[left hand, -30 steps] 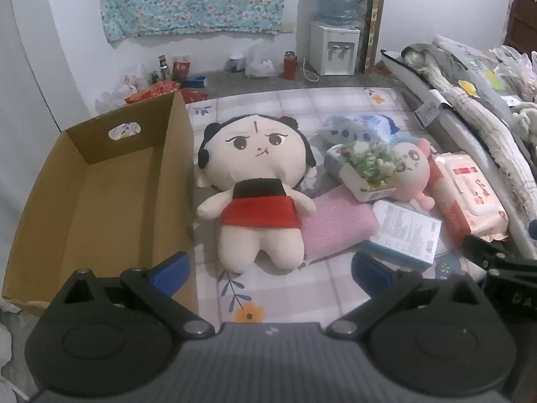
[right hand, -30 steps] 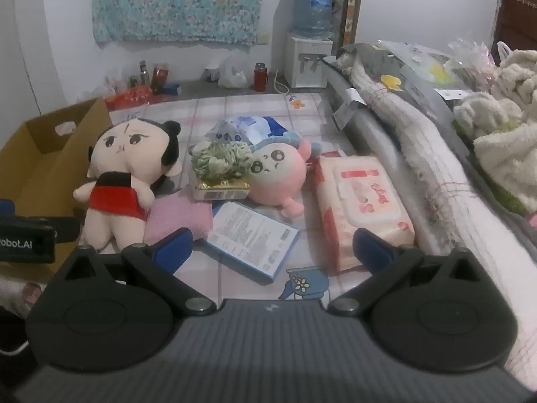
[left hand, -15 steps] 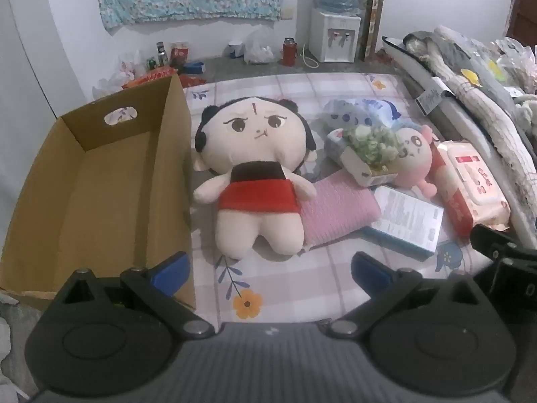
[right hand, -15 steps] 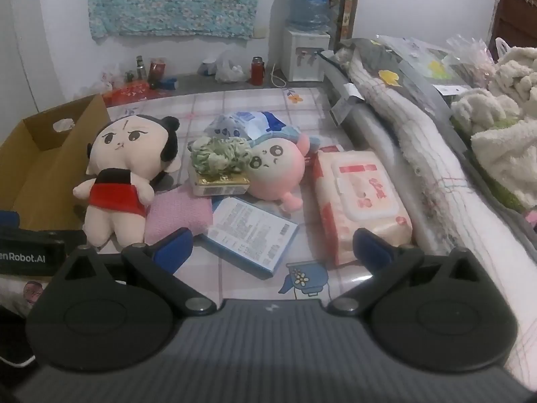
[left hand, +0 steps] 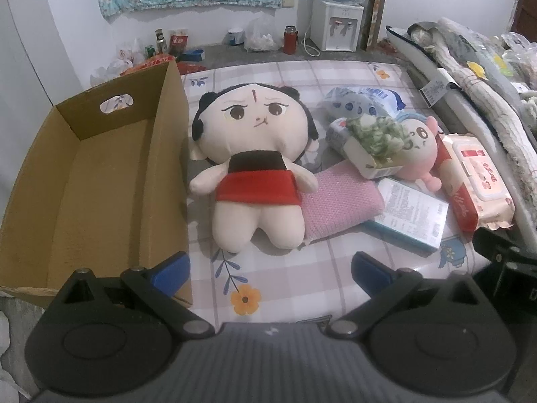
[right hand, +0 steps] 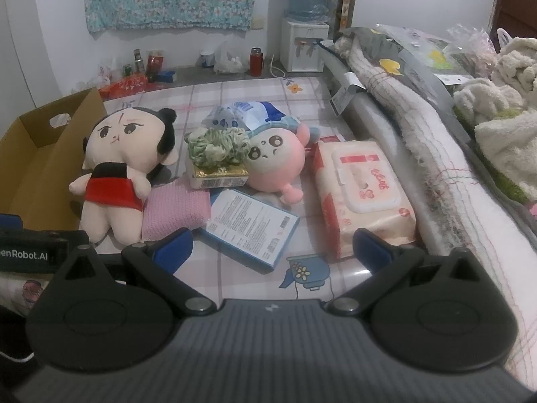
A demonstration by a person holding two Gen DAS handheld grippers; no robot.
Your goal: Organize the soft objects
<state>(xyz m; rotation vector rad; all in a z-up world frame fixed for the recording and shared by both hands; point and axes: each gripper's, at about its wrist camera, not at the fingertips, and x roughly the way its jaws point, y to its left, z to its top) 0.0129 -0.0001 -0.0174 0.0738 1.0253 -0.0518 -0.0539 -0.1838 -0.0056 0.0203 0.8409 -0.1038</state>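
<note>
A big-headed doll in a red skirt (left hand: 255, 168) (right hand: 117, 174) lies face up on the checked mat, beside an open cardboard box (left hand: 100, 181) (right hand: 37, 164) on its left. To its right lie a pink knitted cloth (left hand: 339, 208) (right hand: 174, 211), a round pink plush (left hand: 423, 144) (right hand: 278, 161) and a green fluffy bundle (left hand: 376, 131) (right hand: 218, 144) on a small carton. My left gripper (left hand: 270, 270) hovers open just short of the doll's feet. My right gripper (right hand: 272, 247) is open above a blue-edged flat box (right hand: 248, 228), holding nothing.
A wet-wipes pack (right hand: 362, 198) (left hand: 476, 181) lies at the right by a rolled mattress and folded blankets (right hand: 419, 127). A blue-print plastic bag (right hand: 245, 114) sits behind the plush. A water dispenser (right hand: 303, 47) and bottles stand by the far wall.
Both grippers have tilted down and edged forward, so the doll and box sit lower and larger in view. Nothing on the mat has moved, and both grippers have stayed open.
</note>
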